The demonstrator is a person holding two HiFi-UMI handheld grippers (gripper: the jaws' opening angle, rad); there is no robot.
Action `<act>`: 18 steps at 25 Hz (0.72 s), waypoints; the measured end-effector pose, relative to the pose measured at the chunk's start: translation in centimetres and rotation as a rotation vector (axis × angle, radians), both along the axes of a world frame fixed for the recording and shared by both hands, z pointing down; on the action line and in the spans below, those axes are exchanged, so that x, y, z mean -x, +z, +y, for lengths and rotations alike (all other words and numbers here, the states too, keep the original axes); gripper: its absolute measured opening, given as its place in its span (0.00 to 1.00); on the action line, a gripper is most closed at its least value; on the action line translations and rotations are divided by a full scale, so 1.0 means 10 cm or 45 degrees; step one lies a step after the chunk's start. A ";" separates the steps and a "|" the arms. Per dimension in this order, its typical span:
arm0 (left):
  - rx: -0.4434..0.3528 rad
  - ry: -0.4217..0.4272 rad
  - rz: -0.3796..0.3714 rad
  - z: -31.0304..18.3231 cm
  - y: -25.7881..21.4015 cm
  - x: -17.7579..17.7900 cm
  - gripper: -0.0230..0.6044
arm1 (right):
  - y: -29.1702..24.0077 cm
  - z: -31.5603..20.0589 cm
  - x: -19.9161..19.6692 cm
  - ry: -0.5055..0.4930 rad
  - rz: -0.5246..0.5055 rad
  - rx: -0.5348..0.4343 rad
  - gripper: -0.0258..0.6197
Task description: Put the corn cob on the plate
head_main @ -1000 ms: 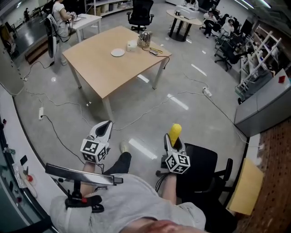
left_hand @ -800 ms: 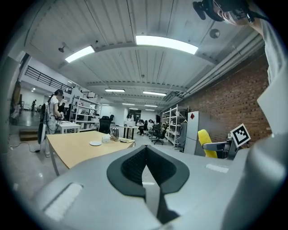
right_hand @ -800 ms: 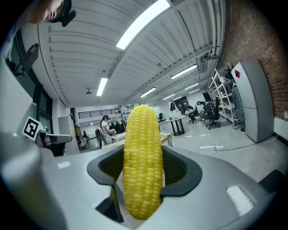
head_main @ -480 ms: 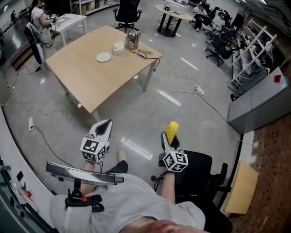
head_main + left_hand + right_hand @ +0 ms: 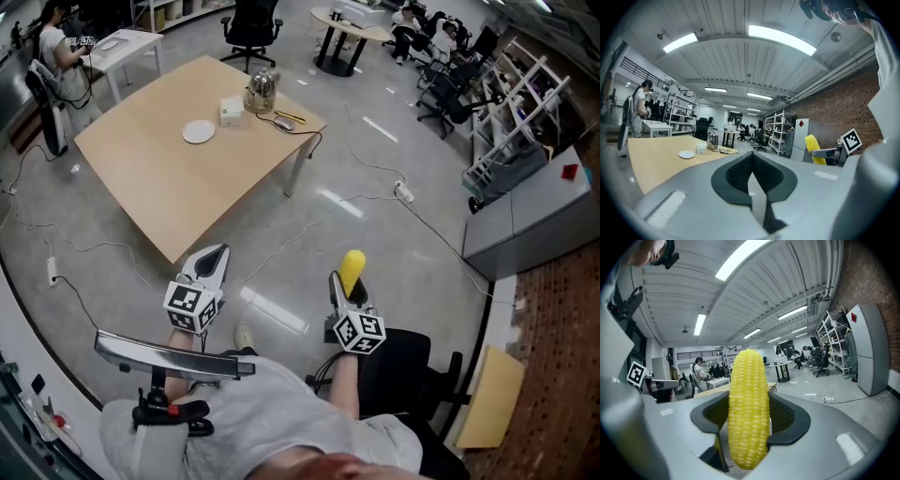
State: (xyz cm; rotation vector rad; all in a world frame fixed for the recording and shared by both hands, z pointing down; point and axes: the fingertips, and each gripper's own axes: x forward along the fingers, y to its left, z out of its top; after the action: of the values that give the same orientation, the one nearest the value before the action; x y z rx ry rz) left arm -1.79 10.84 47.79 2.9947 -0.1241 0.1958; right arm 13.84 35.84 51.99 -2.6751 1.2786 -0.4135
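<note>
A yellow corn cob stands upright between the jaws of my right gripper, which is shut on it. My left gripper is shut with nothing in it; its jaws meet in the left gripper view. A small white plate lies on the wooden table far ahead of both grippers. Both grippers hang over the grey floor, well short of the table.
On the table's far end sit a white box, a metal kettle and small items. Cables run over the floor. A black office chair is under my right arm. A person sits at the far left.
The table and plate have slid left and nearer in the head view. Both grippers hold their pose, the corn still in the right one.
</note>
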 end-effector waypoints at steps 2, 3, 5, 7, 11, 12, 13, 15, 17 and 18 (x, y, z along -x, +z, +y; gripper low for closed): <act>-0.002 -0.008 0.003 -0.01 -0.02 -0.01 0.07 | -0.03 -0.02 -0.03 -0.007 0.007 -0.005 0.43; -0.003 -0.013 0.005 -0.03 -0.02 -0.01 0.07 | -0.04 -0.04 -0.04 -0.011 0.011 -0.007 0.43; -0.006 -0.027 0.008 -0.09 -0.02 -0.01 0.07 | -0.04 -0.10 -0.08 -0.022 0.015 -0.008 0.43; -0.006 -0.048 0.008 -0.17 -0.02 -0.03 0.07 | -0.05 -0.18 -0.13 -0.036 0.015 -0.008 0.43; -0.007 -0.093 0.021 -0.41 -0.02 -0.09 0.07 | -0.05 -0.44 -0.28 -0.072 0.014 -0.006 0.43; -0.008 -0.108 0.026 -0.43 -0.04 -0.07 0.07 | -0.06 -0.47 -0.30 -0.084 0.016 -0.007 0.43; -0.009 -0.125 0.031 -0.46 -0.05 -0.04 0.07 | -0.07 -0.51 -0.30 -0.097 0.018 -0.007 0.43; -0.007 -0.159 0.036 -0.63 -0.07 -0.02 0.07 | -0.09 -0.69 -0.34 -0.122 0.021 -0.004 0.43; -0.007 -0.189 0.040 -0.85 -0.07 -0.02 0.07 | -0.11 -0.95 -0.41 -0.151 0.029 -0.003 0.43; -0.008 -0.206 0.044 -0.92 -0.07 -0.01 0.07 | -0.12 -1.04 -0.43 -0.166 0.033 -0.005 0.43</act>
State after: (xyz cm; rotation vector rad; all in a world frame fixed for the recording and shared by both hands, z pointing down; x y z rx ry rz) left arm -1.72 1.65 47.11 2.9739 -0.3618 0.1266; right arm 18.10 25.46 50.78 -2.6108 1.4651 -0.3929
